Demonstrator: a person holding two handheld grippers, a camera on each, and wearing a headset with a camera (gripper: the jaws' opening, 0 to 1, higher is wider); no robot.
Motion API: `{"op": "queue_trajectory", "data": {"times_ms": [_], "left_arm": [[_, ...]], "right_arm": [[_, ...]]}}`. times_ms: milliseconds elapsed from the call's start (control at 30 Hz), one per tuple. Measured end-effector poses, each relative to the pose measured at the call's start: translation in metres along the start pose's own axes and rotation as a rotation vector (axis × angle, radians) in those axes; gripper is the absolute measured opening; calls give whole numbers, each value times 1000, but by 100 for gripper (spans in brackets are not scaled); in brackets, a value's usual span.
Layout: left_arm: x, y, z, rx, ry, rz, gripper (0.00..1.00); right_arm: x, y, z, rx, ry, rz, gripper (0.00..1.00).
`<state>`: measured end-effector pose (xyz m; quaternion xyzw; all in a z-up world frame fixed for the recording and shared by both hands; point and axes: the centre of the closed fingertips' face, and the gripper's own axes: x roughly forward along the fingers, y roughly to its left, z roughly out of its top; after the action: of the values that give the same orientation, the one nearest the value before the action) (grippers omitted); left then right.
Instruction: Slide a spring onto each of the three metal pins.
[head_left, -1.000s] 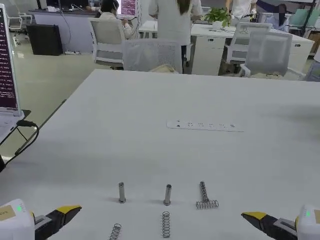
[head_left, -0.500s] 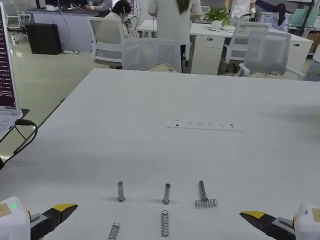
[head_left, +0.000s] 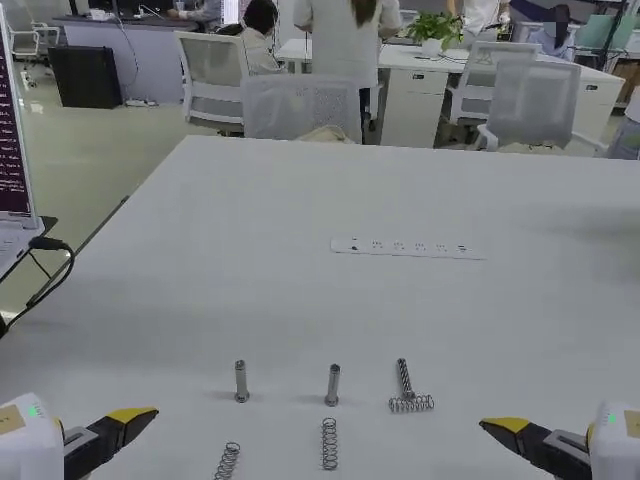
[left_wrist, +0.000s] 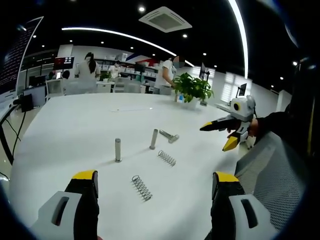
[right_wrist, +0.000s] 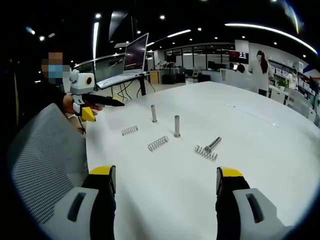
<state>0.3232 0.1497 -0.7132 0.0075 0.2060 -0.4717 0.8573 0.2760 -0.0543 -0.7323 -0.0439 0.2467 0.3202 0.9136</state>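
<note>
Two metal pins stand upright on the white table, the left pin (head_left: 241, 381) (left_wrist: 118, 149) (right_wrist: 154, 113) and the middle pin (head_left: 333, 385) (left_wrist: 154, 139) (right_wrist: 176, 126). A third pin (head_left: 404, 378) (right_wrist: 214, 143) lies on its side, one spring (head_left: 411, 403) (right_wrist: 205, 152) touching its near end. Two loose springs lie in front of the upright pins, one on the left (head_left: 229, 460) (left_wrist: 141, 187) and one in the middle (head_left: 329, 443) (left_wrist: 166, 157). My left gripper (head_left: 135, 418) (left_wrist: 155, 175) hovers open, near left of the pins. My right gripper (head_left: 505, 432) (right_wrist: 166, 172) hovers open, near right. Both hold nothing.
A white power strip (head_left: 407, 248) lies flat farther back on the table (head_left: 300, 250). A laptop screen (head_left: 10, 120) and a black cable (head_left: 50, 270) sit off the left edge. Chairs, desks and people stand beyond the far edge.
</note>
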Motion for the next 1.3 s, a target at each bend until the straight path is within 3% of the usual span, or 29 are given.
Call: {"op": "queue_trajectory", "data": {"times_ms": [1300], "left_arm": [[1,0,-1,-4,-6,-14,91]], "right_arm": [[0,-1,-3,4,23,-6,79]]}}
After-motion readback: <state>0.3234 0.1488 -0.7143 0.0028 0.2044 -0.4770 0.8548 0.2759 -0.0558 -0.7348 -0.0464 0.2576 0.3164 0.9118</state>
